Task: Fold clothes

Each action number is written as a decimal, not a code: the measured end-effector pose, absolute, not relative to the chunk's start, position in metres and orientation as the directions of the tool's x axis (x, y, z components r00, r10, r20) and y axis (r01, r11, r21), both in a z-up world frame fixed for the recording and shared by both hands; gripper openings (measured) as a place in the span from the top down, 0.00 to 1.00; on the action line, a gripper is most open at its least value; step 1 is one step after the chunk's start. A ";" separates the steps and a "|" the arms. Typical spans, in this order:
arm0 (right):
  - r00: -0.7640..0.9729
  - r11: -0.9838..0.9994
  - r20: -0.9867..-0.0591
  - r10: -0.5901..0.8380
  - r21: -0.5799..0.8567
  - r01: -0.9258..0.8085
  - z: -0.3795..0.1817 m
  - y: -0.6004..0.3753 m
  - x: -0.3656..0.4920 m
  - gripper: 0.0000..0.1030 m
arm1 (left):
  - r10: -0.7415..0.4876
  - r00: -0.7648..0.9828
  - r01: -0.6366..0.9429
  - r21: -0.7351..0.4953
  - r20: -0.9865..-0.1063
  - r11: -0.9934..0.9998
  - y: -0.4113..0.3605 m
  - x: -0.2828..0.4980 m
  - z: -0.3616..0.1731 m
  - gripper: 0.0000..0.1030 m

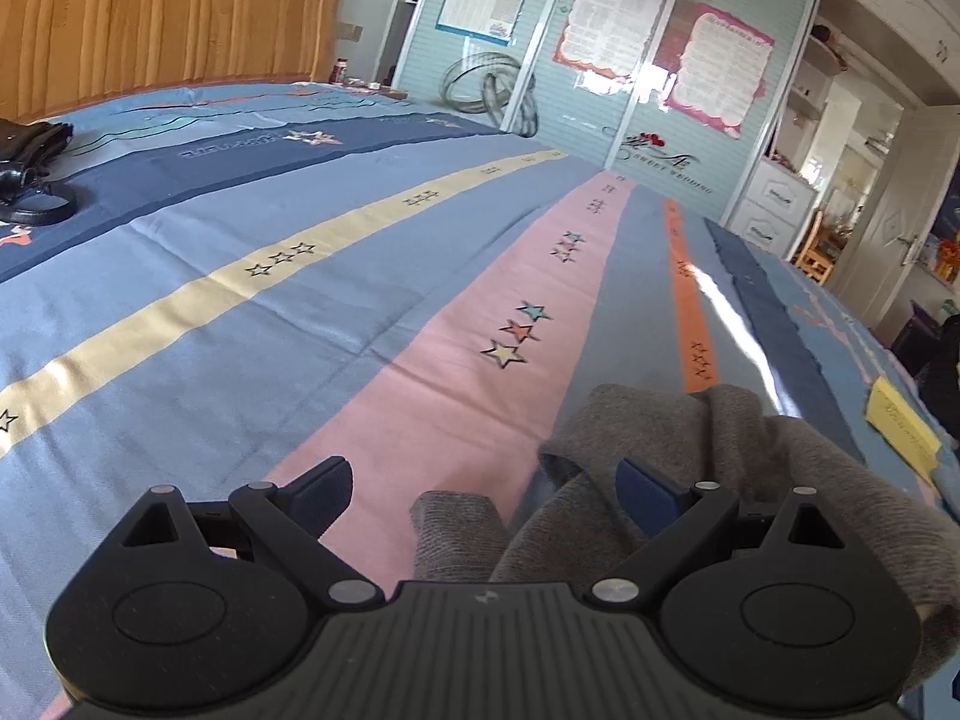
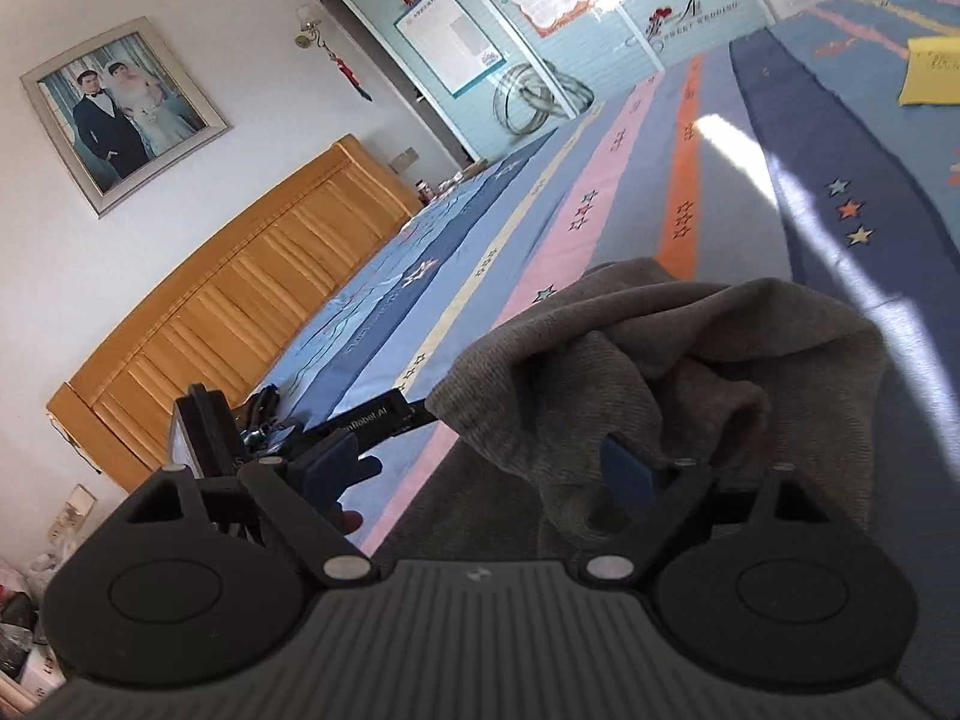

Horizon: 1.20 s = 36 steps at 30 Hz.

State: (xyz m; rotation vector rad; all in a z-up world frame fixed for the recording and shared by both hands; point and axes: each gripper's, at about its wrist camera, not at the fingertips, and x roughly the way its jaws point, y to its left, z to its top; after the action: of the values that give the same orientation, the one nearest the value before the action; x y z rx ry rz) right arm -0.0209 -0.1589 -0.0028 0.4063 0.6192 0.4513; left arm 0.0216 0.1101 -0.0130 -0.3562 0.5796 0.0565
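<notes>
The left gripper (image 1: 486,492) holds its fingers wide apart, low over the bed (image 1: 252,312). A grey garment (image 1: 780,480) lies bunched at the lower right of the left wrist view; its folds drape over the right finger and hide the tip, and one grey flap lies between the two fingers. Nothing is clamped here.

The right gripper (image 2: 480,468) also has its fingers spread. In its view the grey garment (image 2: 720,348) fills the centre and lower right, heaped over the right finger, so I cannot tell how much of that finger touches cloth.

Only the right wrist view shows the other gripper from the side, at the lower left, partly behind the left finger; a fingertip of the person is visible just below it. The same view alone shows a framed photograph (image 2: 123,114) at the upper left. Only the left wrist view shows a black bag (image 1: 30,171) at the left edge, cut off by the frame.

The bed cover is blue with yellow, pink and orange stripes and small stars. A wooden headboard (image 1: 162,24) stands behind. A yellow paper (image 1: 903,426) lies on the cover at the right. Pale wardrobe doors (image 1: 648,96) carry posters, too small to read.
</notes>
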 end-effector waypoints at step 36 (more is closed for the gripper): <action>0.756 0.786 -0.522 0.394 0.618 0.017 -0.106 -0.242 0.020 0.37 | -0.366 0.815 0.086 -0.530 -0.449 0.844 0.092 0.028 -0.023 0.04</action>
State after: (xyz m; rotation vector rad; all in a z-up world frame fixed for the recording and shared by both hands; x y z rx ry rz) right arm 0.0201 -0.2419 -0.1062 0.6435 0.6916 0.2221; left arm 0.0285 0.0924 -0.0226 -0.5163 0.5714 -0.2528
